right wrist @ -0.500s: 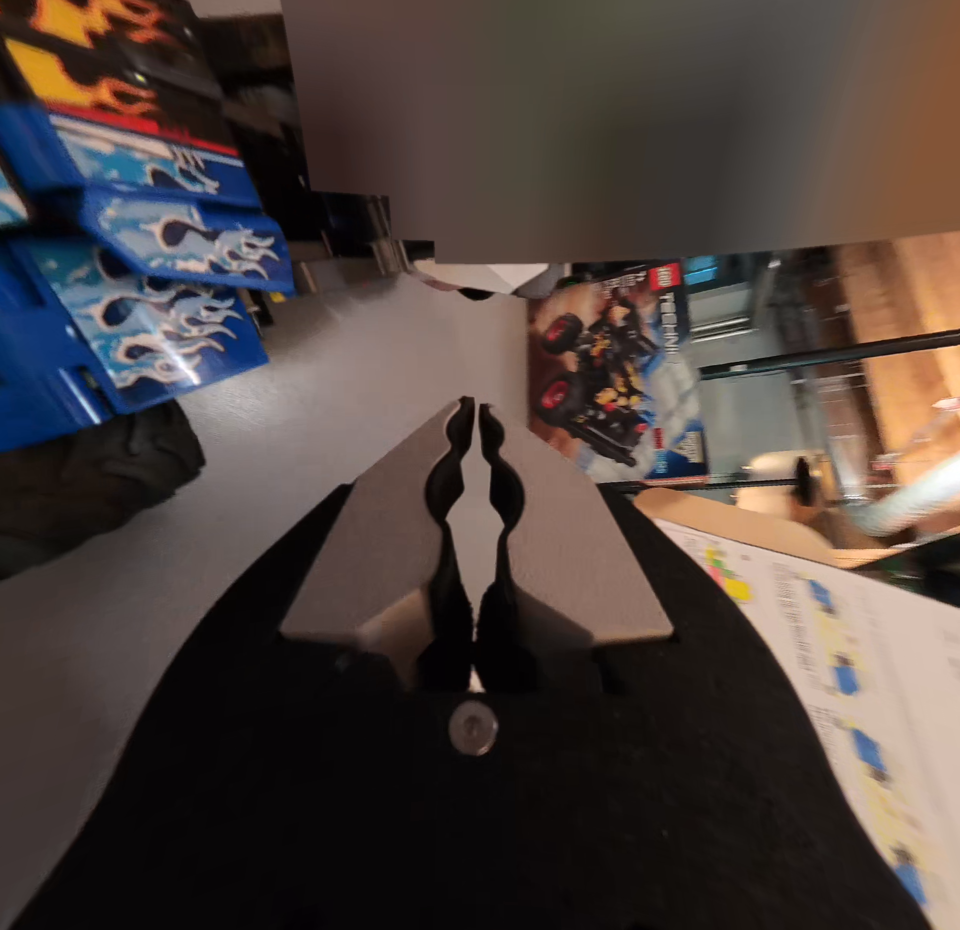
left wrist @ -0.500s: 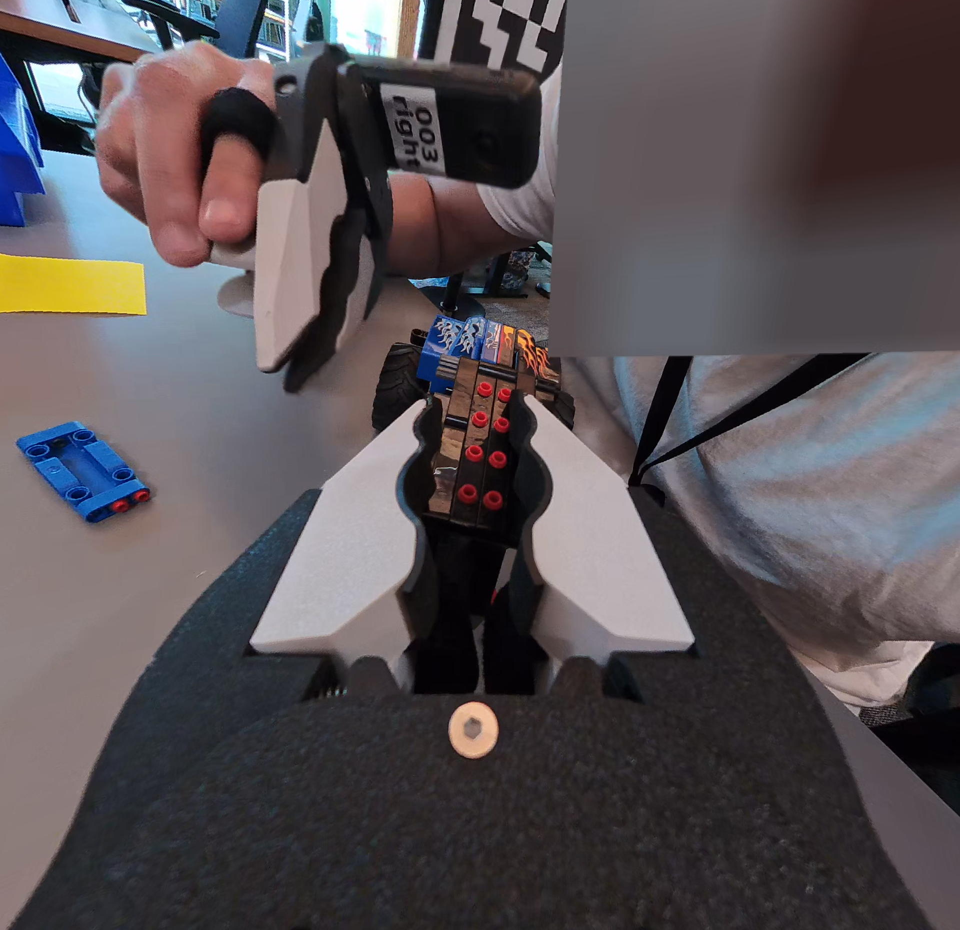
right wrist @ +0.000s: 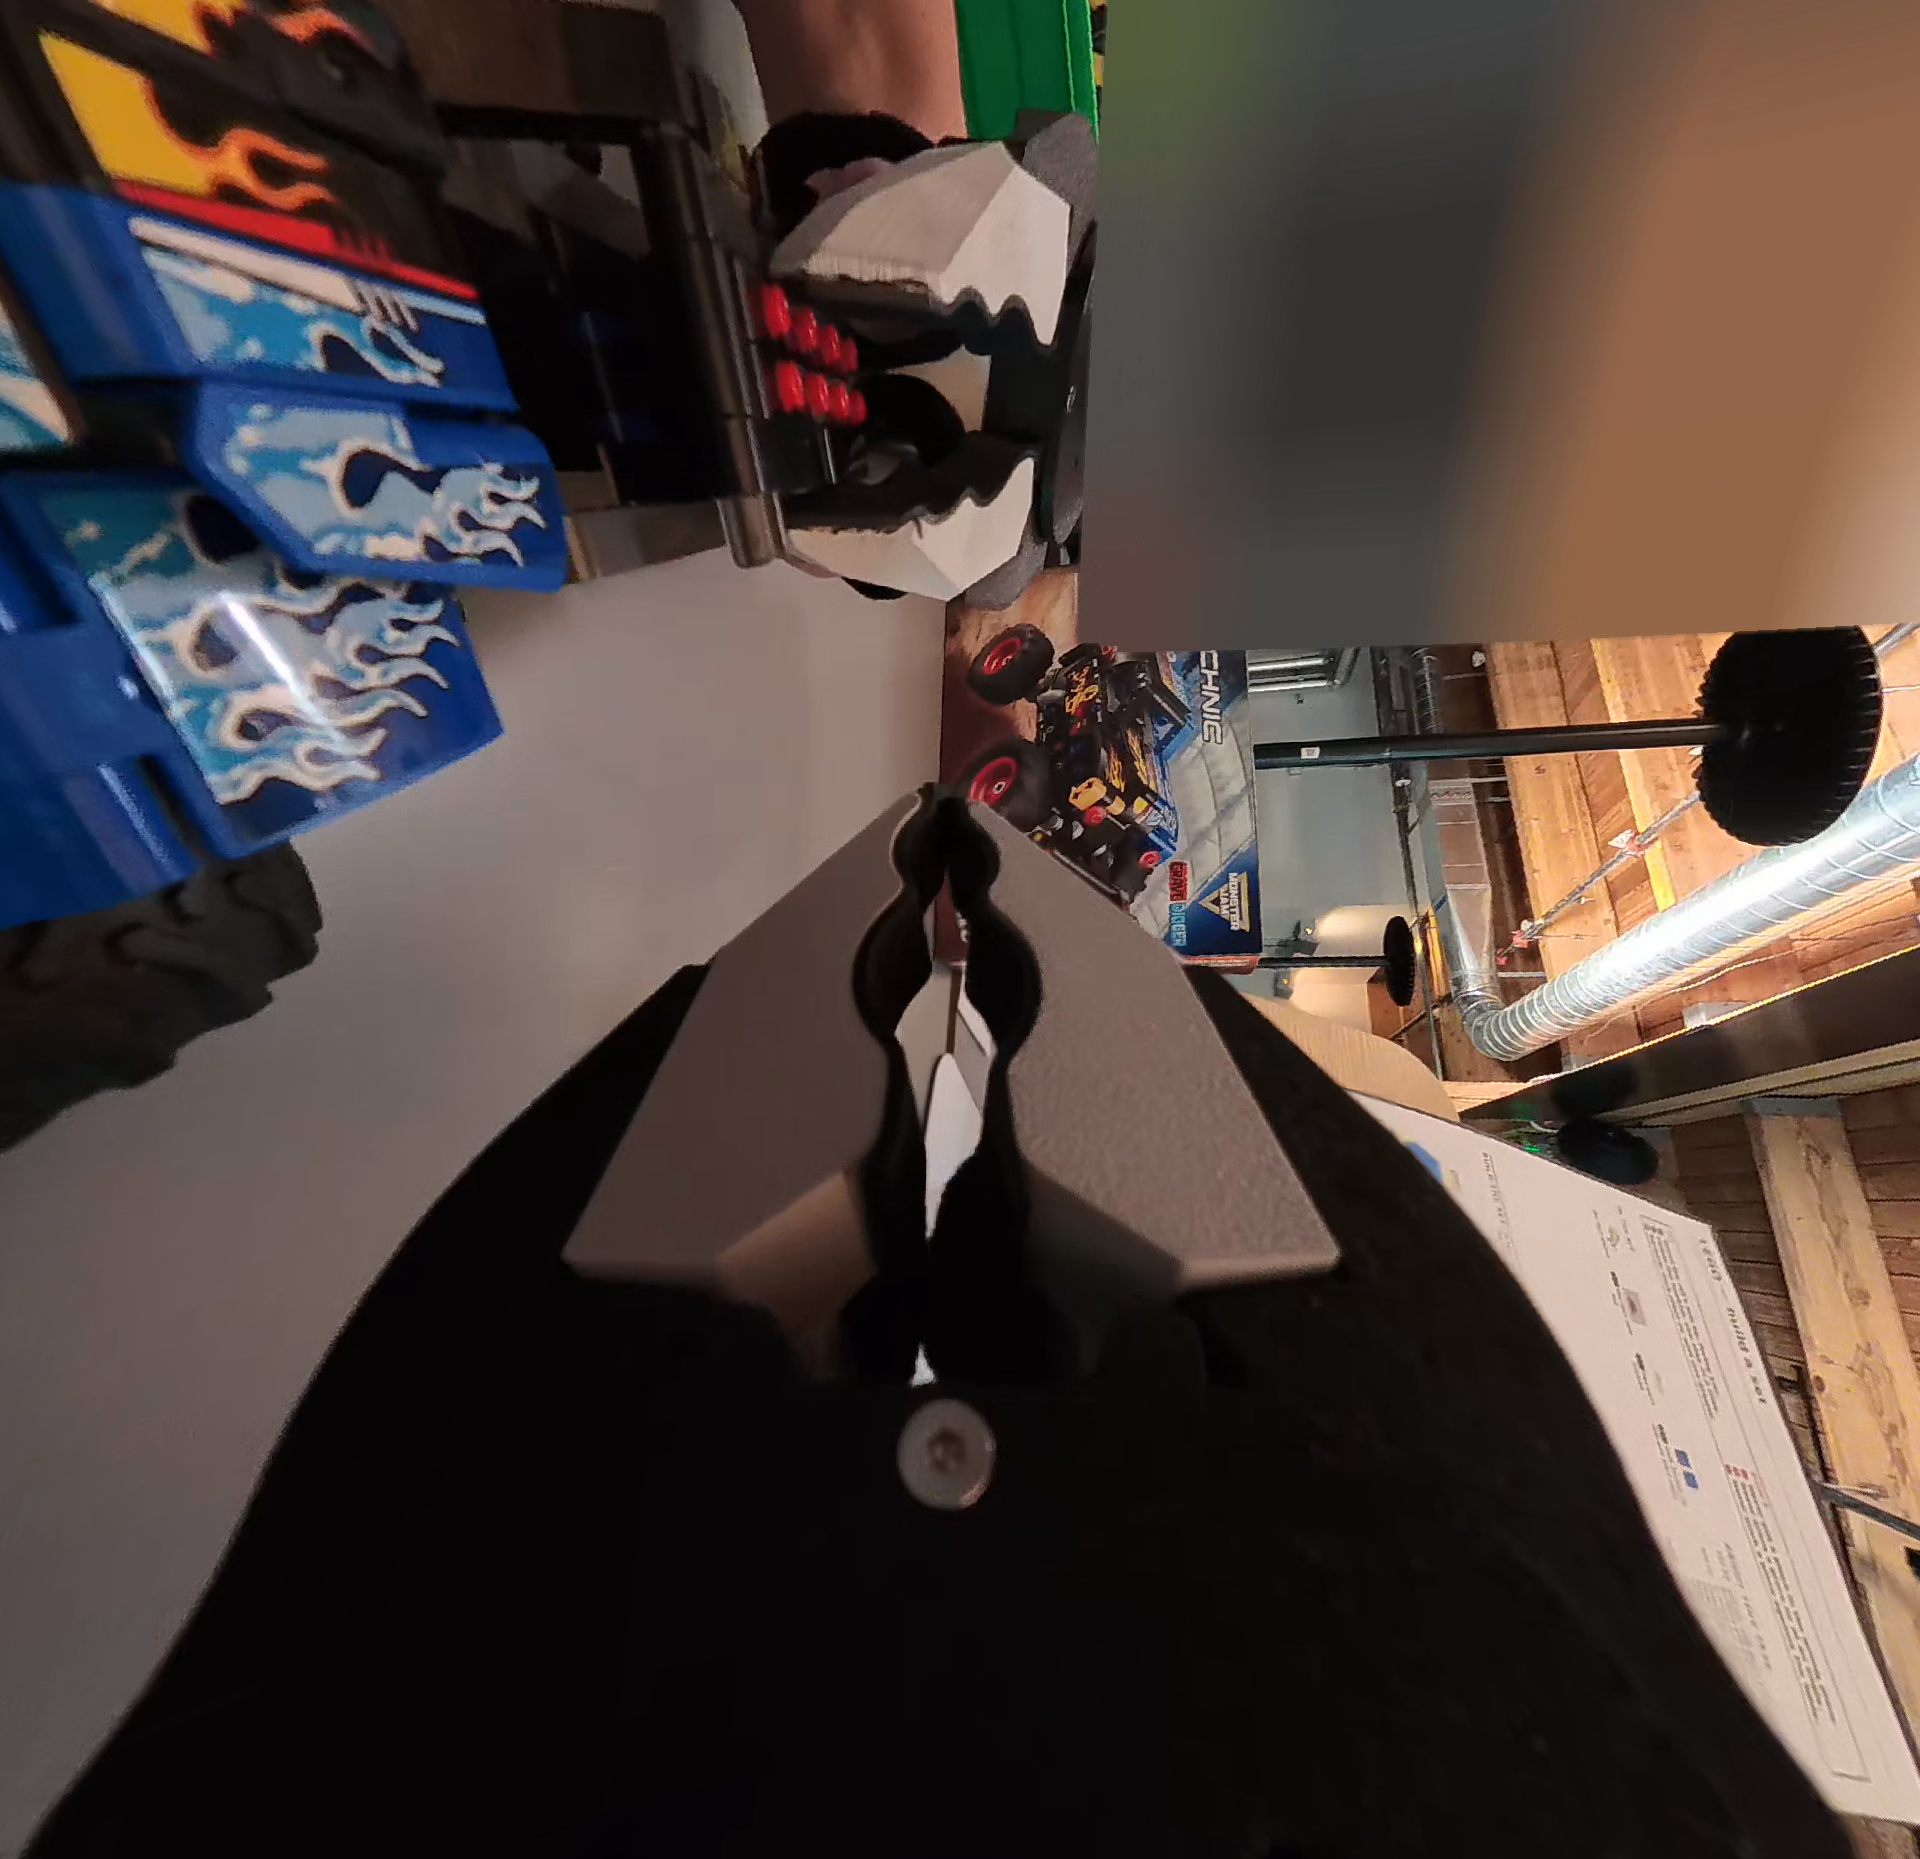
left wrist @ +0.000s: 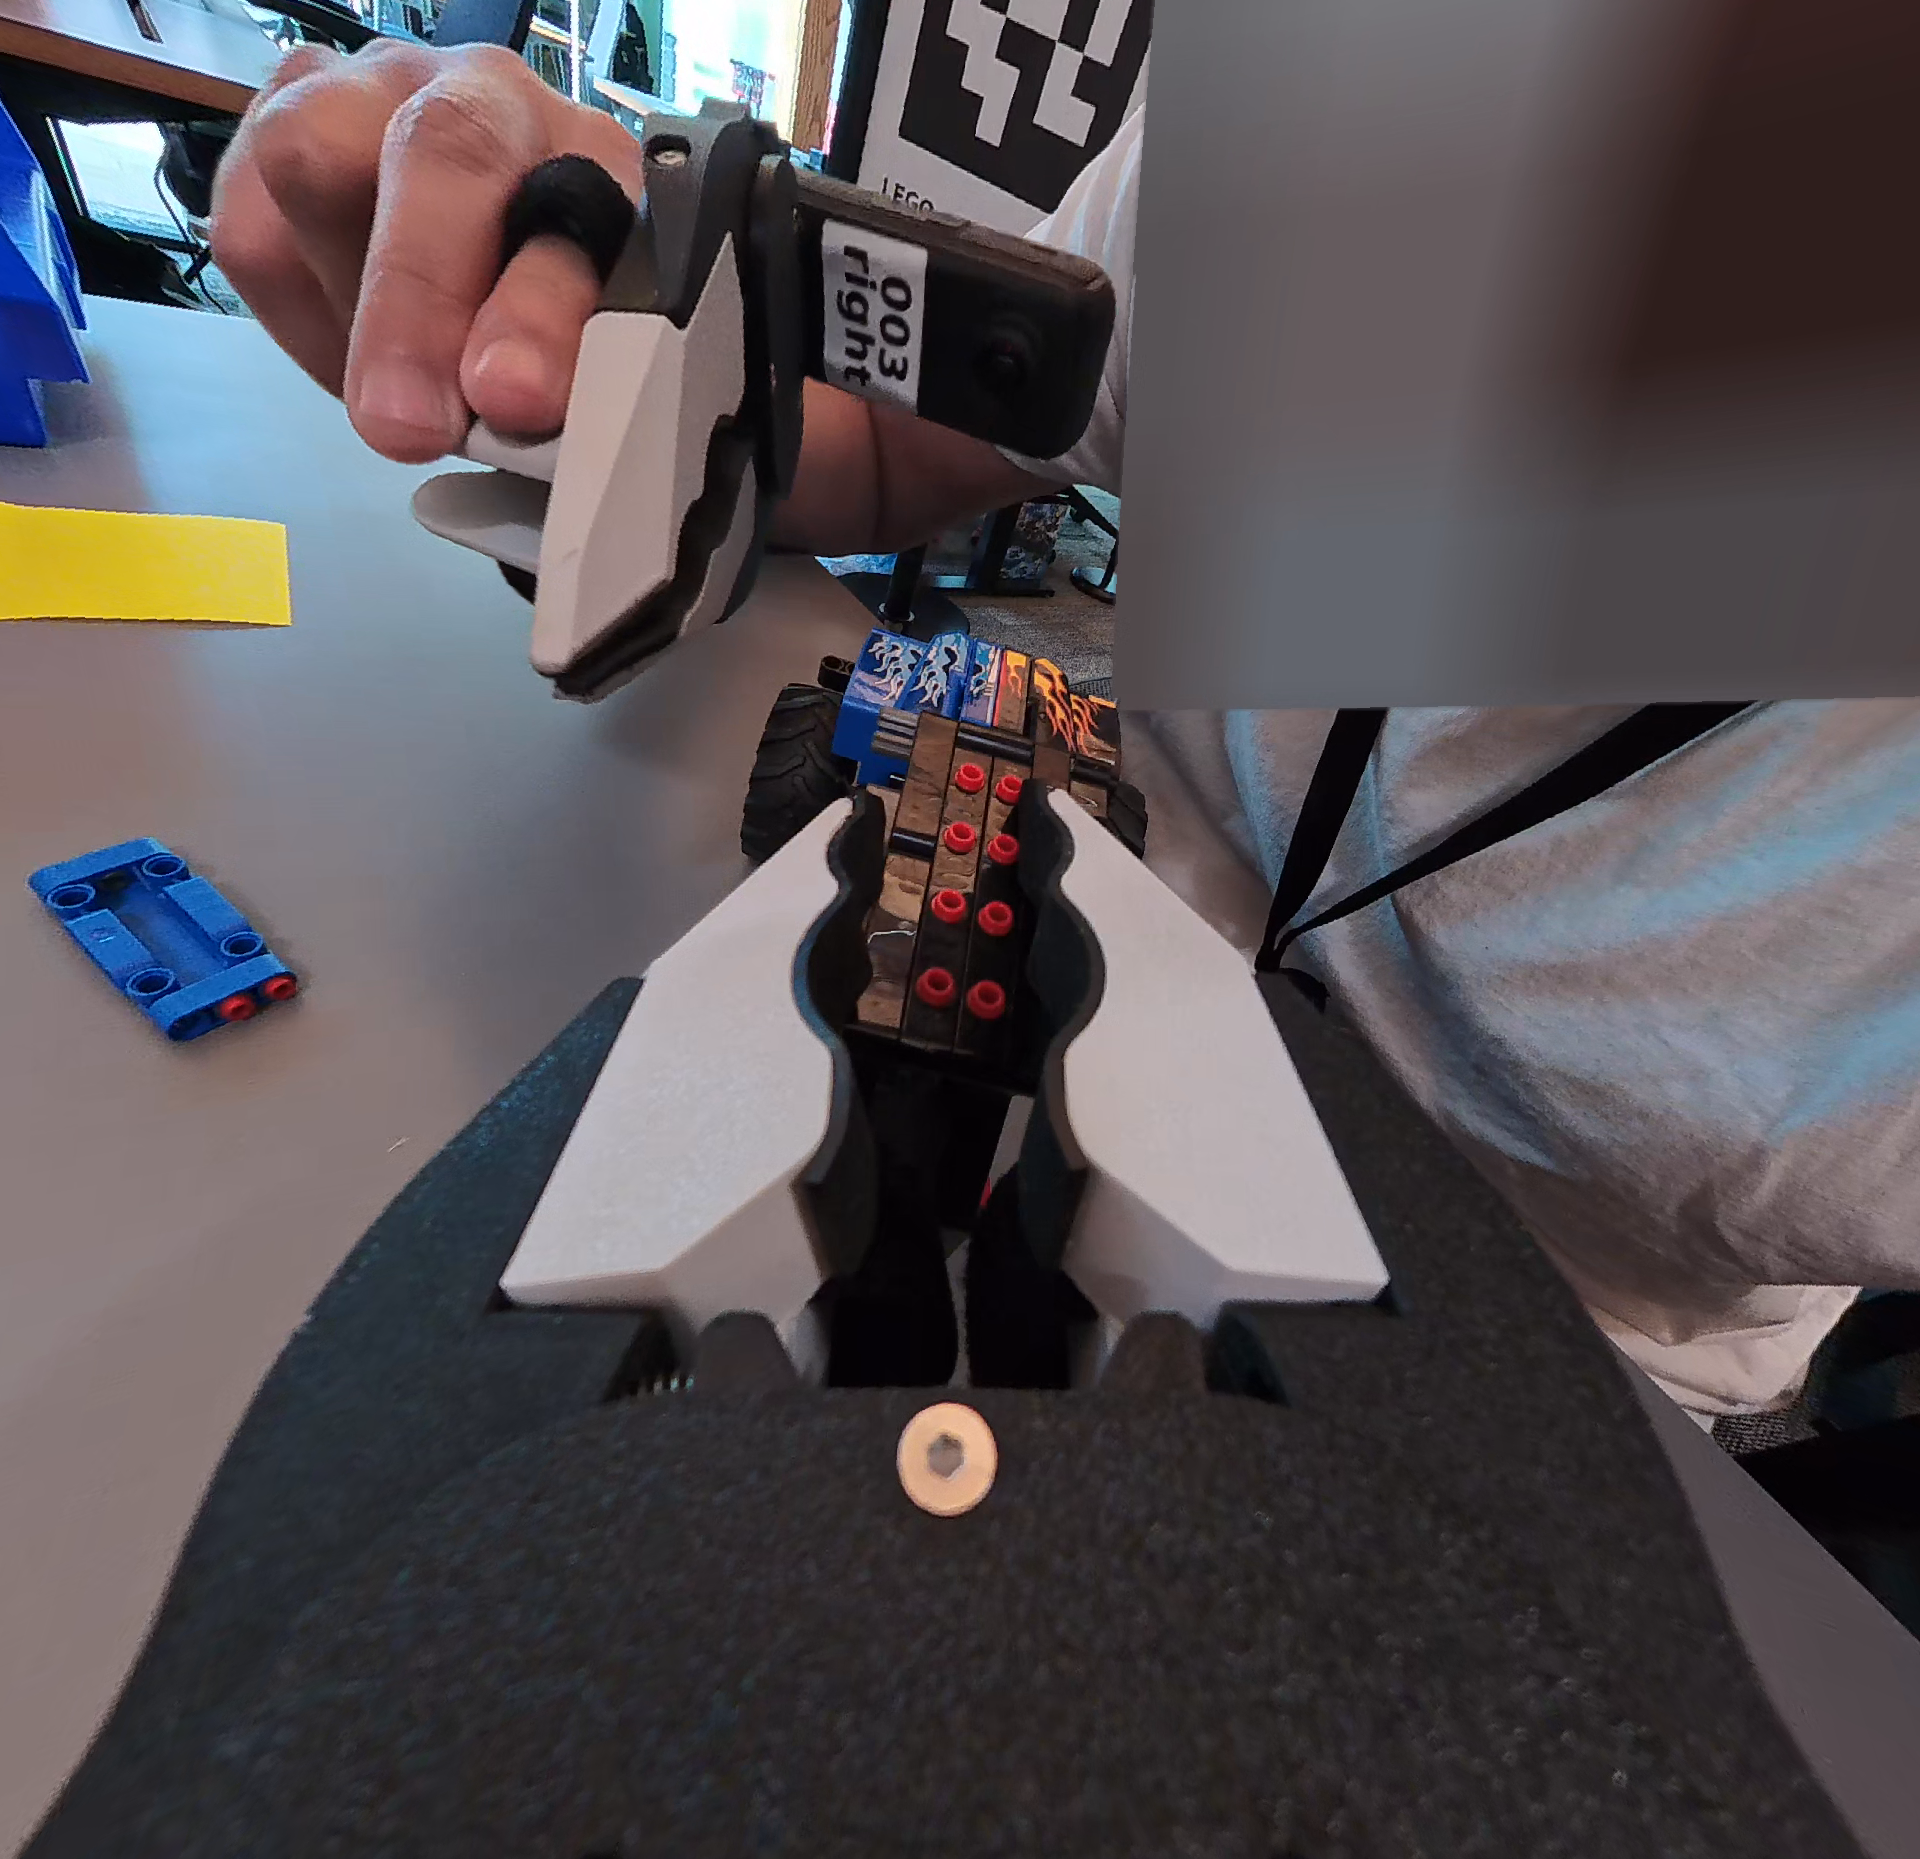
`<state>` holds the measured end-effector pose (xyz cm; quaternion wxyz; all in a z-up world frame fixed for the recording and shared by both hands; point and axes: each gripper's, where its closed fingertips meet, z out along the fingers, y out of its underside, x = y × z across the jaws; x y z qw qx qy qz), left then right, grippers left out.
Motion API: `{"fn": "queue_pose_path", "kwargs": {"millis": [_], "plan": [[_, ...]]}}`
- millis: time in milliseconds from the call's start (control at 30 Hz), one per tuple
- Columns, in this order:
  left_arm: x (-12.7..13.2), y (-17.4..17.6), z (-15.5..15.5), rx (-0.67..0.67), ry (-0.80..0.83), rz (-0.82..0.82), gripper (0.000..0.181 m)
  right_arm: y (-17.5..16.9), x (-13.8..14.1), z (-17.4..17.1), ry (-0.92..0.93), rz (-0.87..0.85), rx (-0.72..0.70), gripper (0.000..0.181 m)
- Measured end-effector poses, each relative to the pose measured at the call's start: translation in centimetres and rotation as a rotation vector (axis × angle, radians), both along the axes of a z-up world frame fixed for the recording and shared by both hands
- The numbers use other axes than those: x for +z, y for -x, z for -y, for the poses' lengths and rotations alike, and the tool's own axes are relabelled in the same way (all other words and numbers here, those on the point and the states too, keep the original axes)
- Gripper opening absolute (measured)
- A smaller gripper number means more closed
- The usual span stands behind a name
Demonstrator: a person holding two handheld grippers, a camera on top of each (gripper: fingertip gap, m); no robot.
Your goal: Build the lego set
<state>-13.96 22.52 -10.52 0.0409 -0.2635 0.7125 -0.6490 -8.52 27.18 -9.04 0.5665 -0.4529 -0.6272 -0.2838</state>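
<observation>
Our left claw (left wrist: 951,936) is clamped on the black studded rear deck of the toy truck (left wrist: 935,770), which sits on the grey bench (left wrist: 416,822). Our right claw (left wrist: 644,656) hangs just above the truck's front, closed to a sliver, holding nothing.

Risk, as we judge it: the grip sits on the deck alone, so a twist could pop bricks loose or tip the truck toward the bench edge.

Farther left lies a loose blue plate (left wrist: 161,936). Containers: a product box (right wrist: 1122,801) (contents not visible).
</observation>
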Motion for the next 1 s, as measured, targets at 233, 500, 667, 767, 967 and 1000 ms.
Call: {"fn": "queue_pose_path", "kwargs": {"millis": [233,500,667,767,967,1000], "plan": [[0.0,0.0,0.0,-0.001,0.001,-0.001,0.026,0.2,-0.1,0.2,0.04,-0.028,-0.003,0.0],[0.0,0.0,0.0,-0.002,0.002,-0.003,0.026,0.2,0.4,0.1,0.075,-0.106,-0.025,0.0],[0.0,0.0,0.0,-0.002,0.003,-0.003,0.026,-0.1,0.3,-0.4,-0.005,-0.034,-0.053,0.0],[0.0,0.0,0.0,-0.002,0.003,-0.004,0.026,-0.7,0.1,-1.3,0.006,-0.081,-0.099,0.0],[0.0,0.0,0.0,-0.004,0.008,-0.011,0.026,-2.0,0.7,-3.0,0.48,-0.78,-0.106,0.021],[0.0,0.0,0.0,-0.004,0.009,-0.011,0.026,-1.8,0.4,-3.0,0.607,-0.873,-0.076,0.02]]}}
